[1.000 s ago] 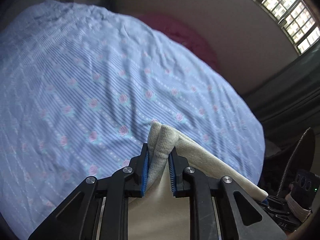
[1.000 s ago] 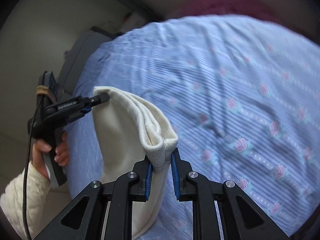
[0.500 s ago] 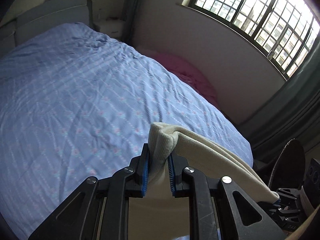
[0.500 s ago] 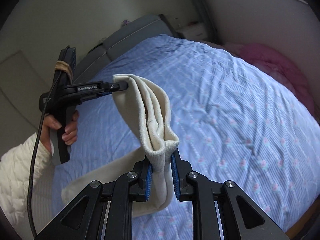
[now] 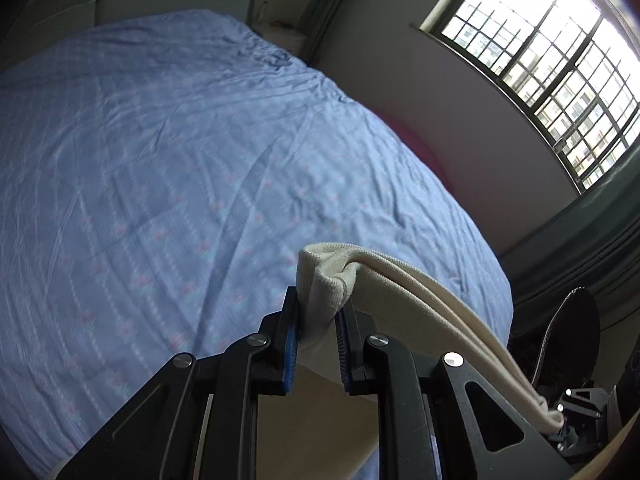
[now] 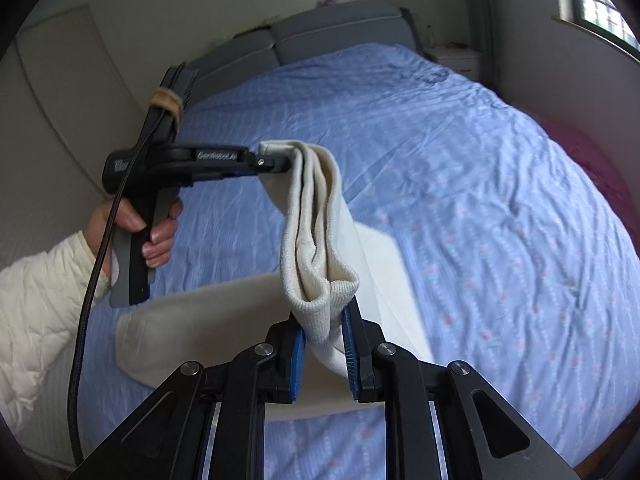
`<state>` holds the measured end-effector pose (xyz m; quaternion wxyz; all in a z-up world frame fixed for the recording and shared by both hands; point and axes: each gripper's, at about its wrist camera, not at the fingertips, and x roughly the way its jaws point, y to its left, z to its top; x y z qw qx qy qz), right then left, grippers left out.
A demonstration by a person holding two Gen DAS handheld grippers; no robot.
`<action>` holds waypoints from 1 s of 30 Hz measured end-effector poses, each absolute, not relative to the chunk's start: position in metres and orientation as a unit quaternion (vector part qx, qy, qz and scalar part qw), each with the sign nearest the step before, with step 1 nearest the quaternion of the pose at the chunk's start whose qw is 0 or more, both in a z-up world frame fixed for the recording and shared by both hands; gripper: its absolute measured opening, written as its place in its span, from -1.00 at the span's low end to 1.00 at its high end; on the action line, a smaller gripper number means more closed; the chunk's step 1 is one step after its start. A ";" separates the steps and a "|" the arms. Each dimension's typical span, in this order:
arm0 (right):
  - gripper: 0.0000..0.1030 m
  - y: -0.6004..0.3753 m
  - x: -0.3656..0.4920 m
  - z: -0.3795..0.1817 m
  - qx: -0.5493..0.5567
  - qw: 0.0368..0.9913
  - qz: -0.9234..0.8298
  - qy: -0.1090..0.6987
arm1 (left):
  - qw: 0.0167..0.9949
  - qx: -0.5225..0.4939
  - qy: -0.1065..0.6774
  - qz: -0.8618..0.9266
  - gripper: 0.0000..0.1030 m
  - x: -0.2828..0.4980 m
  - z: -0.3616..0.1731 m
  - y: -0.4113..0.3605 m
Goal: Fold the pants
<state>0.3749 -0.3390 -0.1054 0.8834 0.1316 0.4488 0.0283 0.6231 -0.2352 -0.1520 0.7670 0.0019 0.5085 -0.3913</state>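
Observation:
Cream pants (image 6: 316, 240) hang above the bed, stretched between my two grippers. My right gripper (image 6: 325, 340) is shut on a bunched ribbed corner of the cloth. In the right wrist view my left gripper (image 6: 276, 162), held by a hand in a white quilted sleeve, is shut on the other corner. The rest of the pants droops onto the blue sheet (image 6: 480, 200) below. In the left wrist view my left gripper (image 5: 318, 334) pinches a ribbed corner of the pants (image 5: 420, 304), and the taut edge runs down right to the right gripper (image 5: 560, 426).
The bed with the blue flowered sheet (image 5: 180, 180) fills both views. A grey headboard (image 6: 320, 36) and a white nightstand (image 6: 456, 58) stand at the far end. A pink cover (image 6: 592, 160) lies beside the bed under a barred window (image 5: 552, 60).
Both grippers have risen and pulled back from the bed with the pants, so the whole bed, headboard and window now show. The cloth hangs longer below, and both wrists have rolled.

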 end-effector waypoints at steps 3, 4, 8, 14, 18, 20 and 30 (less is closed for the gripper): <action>-0.64 -0.297 0.383 -0.130 0.117 0.869 0.044 0.479 | 0.760 -0.001 0.525 -0.383 -0.66 0.624 -0.179 -0.204; -0.63 -0.284 0.385 -0.138 0.111 0.864 0.051 0.489 | 0.758 -0.002 0.529 -0.382 -0.66 0.624 -0.184 -0.198; -0.63 -0.242 0.393 -0.173 0.079 0.844 0.067 0.527 | 0.750 -0.002 0.553 -0.363 -0.63 0.624 -0.218 -0.166; -0.63 -0.196 0.398 -0.212 0.053 0.812 0.089 0.574 | 0.760 -0.007 0.576 -0.301 -0.26 0.620 -0.246 -0.113; -0.62 -0.170 0.396 -0.244 0.042 0.782 0.106 0.612 | 0.764 -0.001 0.594 -0.251 0.07 0.609 -0.258 -0.068; -0.52 -0.164 0.392 -0.257 0.049 0.763 0.126 0.633 | 0.766 0.004 0.600 -0.232 0.13 0.601 -0.264 -0.052; -0.52 -0.196 0.362 -0.257 0.104 0.739 0.141 0.651 | 0.712 -0.108 0.644 -0.258 0.14 0.526 -0.292 -0.042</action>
